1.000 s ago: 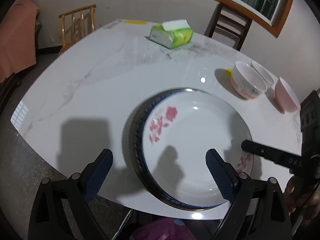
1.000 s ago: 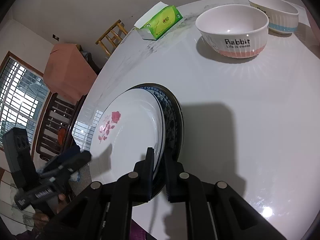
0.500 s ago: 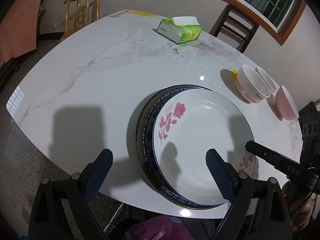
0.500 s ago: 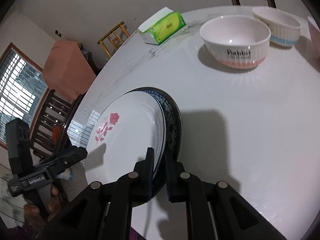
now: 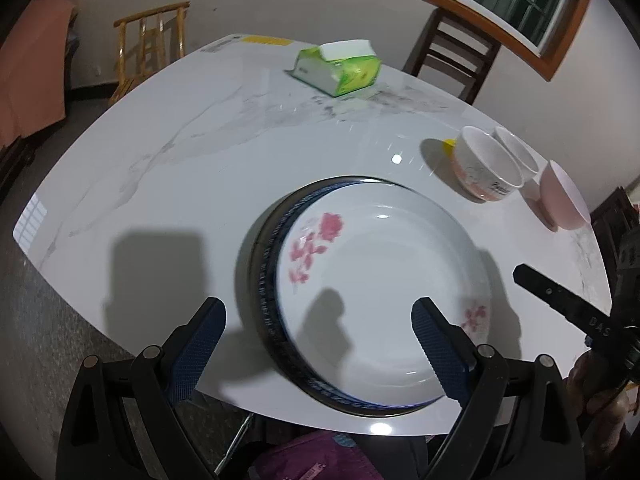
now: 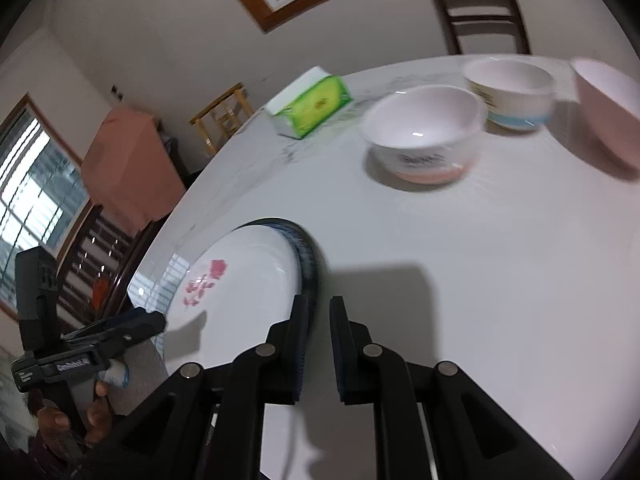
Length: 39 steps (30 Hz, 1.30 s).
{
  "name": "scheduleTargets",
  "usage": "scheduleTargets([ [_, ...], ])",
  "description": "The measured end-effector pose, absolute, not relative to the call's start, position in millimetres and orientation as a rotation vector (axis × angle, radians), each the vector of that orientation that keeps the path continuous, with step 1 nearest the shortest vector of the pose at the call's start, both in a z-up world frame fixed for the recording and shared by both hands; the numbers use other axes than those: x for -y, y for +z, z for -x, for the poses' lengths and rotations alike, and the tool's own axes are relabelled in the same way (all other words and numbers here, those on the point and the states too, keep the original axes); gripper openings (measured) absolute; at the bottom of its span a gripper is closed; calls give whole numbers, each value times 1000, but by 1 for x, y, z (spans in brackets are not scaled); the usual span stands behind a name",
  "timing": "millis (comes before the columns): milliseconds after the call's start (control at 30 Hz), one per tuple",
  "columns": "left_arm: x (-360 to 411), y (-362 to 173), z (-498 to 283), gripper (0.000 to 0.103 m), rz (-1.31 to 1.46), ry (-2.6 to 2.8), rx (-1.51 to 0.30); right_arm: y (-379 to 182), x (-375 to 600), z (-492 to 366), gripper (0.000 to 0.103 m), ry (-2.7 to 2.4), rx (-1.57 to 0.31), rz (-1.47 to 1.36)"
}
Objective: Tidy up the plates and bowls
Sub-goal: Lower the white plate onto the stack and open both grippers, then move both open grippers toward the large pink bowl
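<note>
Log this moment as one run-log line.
plates: rose plate stacked on blue-rimmed plate | left hand-held gripper: open | right hand-held gripper: nearly shut beside stack | bowls: unstacked

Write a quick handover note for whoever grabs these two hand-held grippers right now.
Left hand-held gripper: open, empty, above the near rim of the plates.
Right hand-held gripper: nearly closed, apparently empty, by the stack's edge.
White rose-pattern plate sits on the blue-rimmed plate: plates stacked.
Left to do: white bowl with pink base, white bowl with blue band and pink bowl stand separately on the white marble table.
</note>
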<state>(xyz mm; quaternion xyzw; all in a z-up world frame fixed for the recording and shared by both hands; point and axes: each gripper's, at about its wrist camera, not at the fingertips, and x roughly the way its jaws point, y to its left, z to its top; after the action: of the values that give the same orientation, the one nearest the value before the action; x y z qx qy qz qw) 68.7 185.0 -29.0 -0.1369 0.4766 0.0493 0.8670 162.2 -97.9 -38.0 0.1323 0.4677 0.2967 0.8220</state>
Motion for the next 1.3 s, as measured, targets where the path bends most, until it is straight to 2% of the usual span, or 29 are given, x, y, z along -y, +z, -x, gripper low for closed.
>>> scheduleTargets([
  [333,-116,-18,-92,92,268,-104,-1042,-51,218,-152,14,437,-982,-456],
  [667,0,-7,-134,92,274,-367,-1117,-37,335,-143,17,234,-907,-572],
  [833,46,-4,-161,92,298,-425,-1140,-30,366,-152,23,167,-930,-570],
  [933,70,2,-182,92,289,-443,-1137,-23,377,-166,34,135,-968,-529],
  [1000,81,6,-195,92,289,-453,-1138,-15,383,-176,35,135,-993,-521],
  [1100,97,8,-218,92,302,-465,-1138,-1,392,-193,48,141,-967,-521],
  [1300,113,4,-267,93,382,-446,-1142,22,407,-239,56,91,-955,-504],
])
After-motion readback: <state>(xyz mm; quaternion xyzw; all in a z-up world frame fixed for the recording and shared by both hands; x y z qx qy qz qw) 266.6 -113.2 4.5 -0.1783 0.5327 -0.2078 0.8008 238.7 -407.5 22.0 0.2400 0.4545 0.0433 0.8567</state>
